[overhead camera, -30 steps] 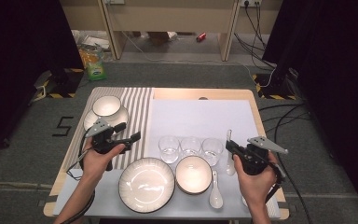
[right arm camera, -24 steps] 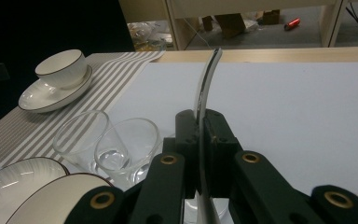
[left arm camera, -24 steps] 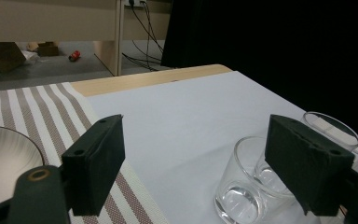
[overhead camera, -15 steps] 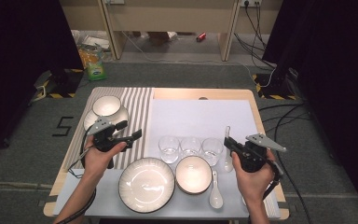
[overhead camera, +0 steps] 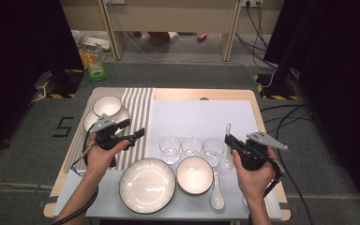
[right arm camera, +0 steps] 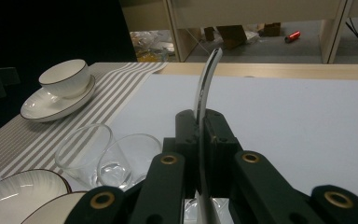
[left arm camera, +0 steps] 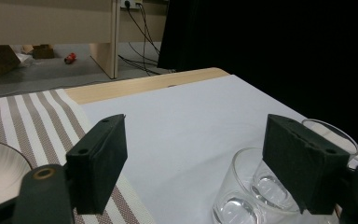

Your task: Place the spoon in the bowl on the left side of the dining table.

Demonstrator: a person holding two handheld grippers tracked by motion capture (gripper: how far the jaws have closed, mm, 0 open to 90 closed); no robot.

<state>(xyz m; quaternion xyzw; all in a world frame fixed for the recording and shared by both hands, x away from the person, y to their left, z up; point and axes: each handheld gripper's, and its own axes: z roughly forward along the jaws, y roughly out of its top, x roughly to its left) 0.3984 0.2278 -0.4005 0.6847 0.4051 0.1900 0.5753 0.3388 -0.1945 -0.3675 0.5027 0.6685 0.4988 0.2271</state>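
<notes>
My right gripper (overhead camera: 228, 139) is shut on a white ceramic spoon (overhead camera: 228, 127), just right of a row of three clear glasses (overhead camera: 191, 146). In the right gripper view the spoon's curved handle (right arm camera: 206, 79) rises from between the closed jaws of the right gripper (right arm camera: 199, 122). My left gripper (overhead camera: 133, 129) hovers over the striped mat's edge, open and holding nothing, pointing towards the glasses. The left gripper view has its jaws wide apart (left arm camera: 193, 154), with the glasses (left arm camera: 256, 191) low on the right.
A large plate (overhead camera: 147, 185), a bowl (overhead camera: 194, 175) and a second white spoon (overhead camera: 216, 194) lie along the near edge. A bowl on a saucer (overhead camera: 107, 107) stands on the striped mat (overhead camera: 138, 101) at the back left. A white mat (overhead camera: 201, 117) covers the middle.
</notes>
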